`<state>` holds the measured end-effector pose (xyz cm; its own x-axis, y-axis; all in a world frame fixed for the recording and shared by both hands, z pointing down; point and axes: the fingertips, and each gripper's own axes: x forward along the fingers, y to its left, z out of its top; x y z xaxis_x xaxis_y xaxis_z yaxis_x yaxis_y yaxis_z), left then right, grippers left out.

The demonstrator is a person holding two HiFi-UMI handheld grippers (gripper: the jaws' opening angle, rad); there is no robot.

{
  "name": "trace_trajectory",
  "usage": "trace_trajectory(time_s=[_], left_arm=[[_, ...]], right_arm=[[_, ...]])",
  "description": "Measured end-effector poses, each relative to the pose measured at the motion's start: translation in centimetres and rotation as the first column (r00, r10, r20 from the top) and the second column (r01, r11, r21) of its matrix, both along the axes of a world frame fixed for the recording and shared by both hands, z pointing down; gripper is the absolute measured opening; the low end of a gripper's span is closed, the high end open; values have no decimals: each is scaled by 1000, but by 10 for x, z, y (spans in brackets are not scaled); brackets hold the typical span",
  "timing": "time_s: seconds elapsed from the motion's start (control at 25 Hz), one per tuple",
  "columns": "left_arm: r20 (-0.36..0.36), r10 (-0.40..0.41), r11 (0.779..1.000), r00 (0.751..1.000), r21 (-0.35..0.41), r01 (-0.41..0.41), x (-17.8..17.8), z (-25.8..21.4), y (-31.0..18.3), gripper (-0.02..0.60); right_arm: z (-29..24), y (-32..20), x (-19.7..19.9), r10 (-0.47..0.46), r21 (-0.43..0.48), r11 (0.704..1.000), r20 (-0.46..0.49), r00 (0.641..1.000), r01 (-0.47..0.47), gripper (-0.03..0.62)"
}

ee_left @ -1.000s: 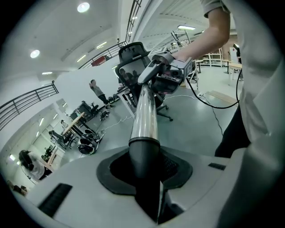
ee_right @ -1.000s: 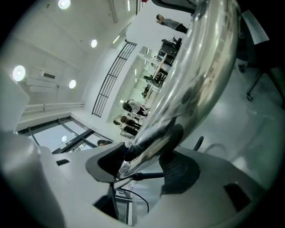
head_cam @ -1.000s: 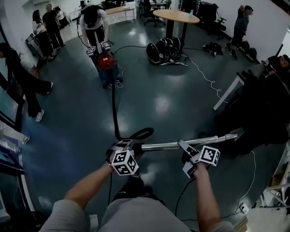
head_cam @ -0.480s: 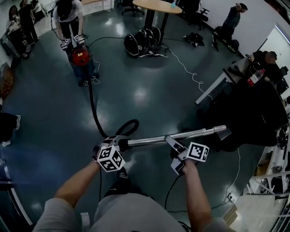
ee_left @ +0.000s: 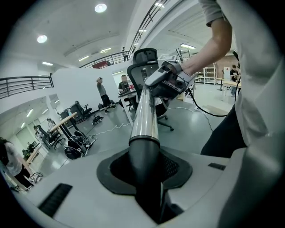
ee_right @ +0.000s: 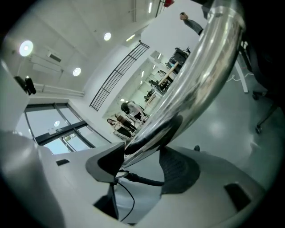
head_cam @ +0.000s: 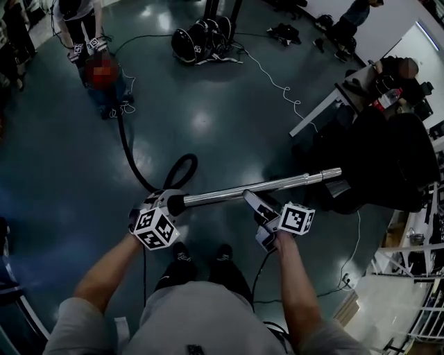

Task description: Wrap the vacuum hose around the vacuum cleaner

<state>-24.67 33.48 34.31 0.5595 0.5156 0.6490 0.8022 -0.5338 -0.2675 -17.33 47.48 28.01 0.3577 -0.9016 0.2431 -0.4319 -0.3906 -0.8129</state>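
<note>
Glossy teal floor (head_cam: 208, 125) below; left gripper (head_cam: 171, 203) clamps the black cuff (ee_left: 144, 164), right gripper (head_cam: 254, 202) at three o'clock pinches the metal wand (head_cam: 229, 193); hose (head_cam: 127, 151) trails toward eleven o'clock.

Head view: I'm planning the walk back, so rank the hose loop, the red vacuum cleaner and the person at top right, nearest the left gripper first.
1. Hose loop, just ahead of the left gripper.
2. Red vacuum cleaner, upper left.
3. Person, far top right.

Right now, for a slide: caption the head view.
Left gripper and right gripper hold the wand; black hose trails to the vacuum.
</note>
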Motion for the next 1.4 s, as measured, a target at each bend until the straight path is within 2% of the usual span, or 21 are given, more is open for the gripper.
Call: trace_trajectory(time_s=[0.16,0.24,0.4,0.52,0.6,0.68,0.76,0.8,0.88,1.0,1.08,1.12,1.16,1.2,1.24,1.32,1.4], left_arm=[[-6,-9,1000,1000,19,9,22,2,14,118],[-3,-22,999,1000,32,22,33,2,23,118],[0,-61,997,998,50,60,55,0,41,118],[-2,-98,993,995,71,98,75,0,51,118],[4,-124,989,992,81,123,87,0,58,118],[12,-152,984,988,91,150,93,-5,58,118],[17,-180,978,983,109,177,98,-10,55,118],[19,-192,975,981,121,188,101,-13,55,118],[24,-209,968,978,146,203,108,-15,60,118],[35,-228,958,973,185,217,116,-18,65,118],[40,-240,951,970,209,227,119,-22,61,118],[41,-248,947,968,219,234,120,-25,59,118],[41,-257,943,965,228,242,121,-28,57,118],[42,-263,941,964,233,247,121,-31,57,118],[44,-263,940,964,236,246,121,-33,57,118],[47,-250,943,967,237,232,120,-36,61,118],[45,-245,943,969,242,227,121,-37,62,118]], right_arm=[[10,14,15,-134,-147,983,-134,982,114,259],[16,22,26,-177,-223,965,-172,969,137,259],[20,41,50,-230,-310,938,-236,944,151,260],[20,60,63,-322,-424,889,-319,891,170,259],[8,72,71,-385,-490,857,-400,832,161,259],[-10,68,78,-459,-549,822,-485,744,149,259],[-26,50,80,-563,-615,773,-551,616,156,259],[-31,39,78,-622,-652,740,-572,535,164,259],[-38,17,72,-740,-735,656,-581,337,173,259],[-32,-17,57,-863,-847,501,-503,34,181,259],[-22,-41,50,-896,-899,403,-426,-126,174,259],[-17,-52,48,-901,-916,364,-392,-188,167,259],[-11,-63,48,-901,-930,331,-362,-238,162,259],[-6,-71,48,-901,-939,305,-339,-272,158,259],[1,-77,48,-902,-946,287,-320,-291,151,259],[14,-84,50,-908,-957,265,-288,-304,115,259],[24,-86,56,-910,-965,255,-261,-321,61,258]])
